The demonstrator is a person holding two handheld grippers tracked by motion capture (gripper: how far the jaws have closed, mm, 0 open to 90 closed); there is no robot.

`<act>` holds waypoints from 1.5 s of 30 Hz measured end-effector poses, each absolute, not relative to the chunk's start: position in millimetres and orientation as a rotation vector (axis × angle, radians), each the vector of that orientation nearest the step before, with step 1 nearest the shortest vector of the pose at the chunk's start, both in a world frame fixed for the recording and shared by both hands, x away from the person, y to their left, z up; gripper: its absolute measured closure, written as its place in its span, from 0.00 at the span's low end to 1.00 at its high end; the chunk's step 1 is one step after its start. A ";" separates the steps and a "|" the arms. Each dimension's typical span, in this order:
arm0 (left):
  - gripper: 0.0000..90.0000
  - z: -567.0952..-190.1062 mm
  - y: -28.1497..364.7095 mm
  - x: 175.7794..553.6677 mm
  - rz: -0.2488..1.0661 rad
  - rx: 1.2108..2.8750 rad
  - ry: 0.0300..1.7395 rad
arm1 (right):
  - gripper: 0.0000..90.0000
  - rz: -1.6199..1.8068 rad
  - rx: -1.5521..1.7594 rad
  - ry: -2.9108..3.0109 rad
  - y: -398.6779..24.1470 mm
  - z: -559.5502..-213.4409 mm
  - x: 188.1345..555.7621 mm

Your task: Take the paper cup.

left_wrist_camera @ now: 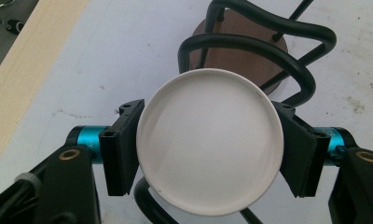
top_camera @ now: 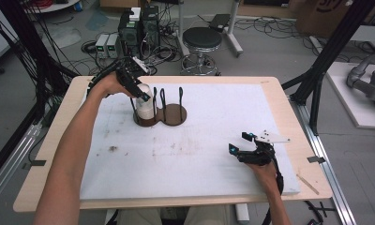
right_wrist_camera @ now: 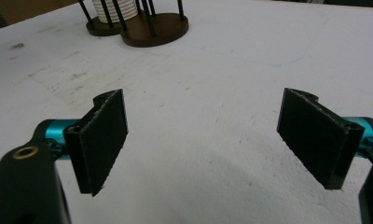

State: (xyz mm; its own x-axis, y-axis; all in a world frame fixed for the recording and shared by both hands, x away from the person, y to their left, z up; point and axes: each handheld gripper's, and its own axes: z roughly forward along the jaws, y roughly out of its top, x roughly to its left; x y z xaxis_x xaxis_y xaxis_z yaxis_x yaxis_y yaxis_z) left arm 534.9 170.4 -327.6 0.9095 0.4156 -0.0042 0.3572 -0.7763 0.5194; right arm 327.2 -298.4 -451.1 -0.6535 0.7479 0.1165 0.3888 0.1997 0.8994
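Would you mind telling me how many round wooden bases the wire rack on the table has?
2. The left base sits under the white cup stack held by the left hand-held gripper; the right base adjoins it, bare.

The left forearm [top_camera: 75,140] reached far forward across the table, its hand [top_camera: 111,83] turned downward at the wrist. The left gripper [top_camera: 142,95] pointed down, its jaws closed against the two sides of a white cup [left_wrist_camera: 210,140]. The right forearm [top_camera: 277,206] stayed near the person's edge, its hand [top_camera: 263,166] low over the table. The right gripper [top_camera: 241,143] pointed forward and left, its jaws spread wide with nothing between them.
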 end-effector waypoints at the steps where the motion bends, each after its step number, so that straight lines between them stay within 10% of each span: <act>1: 0.35 -327.4 170.4 534.7 0.149 2.541 0.558 | 0.18 1.438 1.064 2.135 -298.4 -451.2 327.3; 45: 0.40 -268.4 183.9 520.8 0.242 2.462 0.588 | 0.18 1.428 1.061 2.138 -297.3 -451.1 327.4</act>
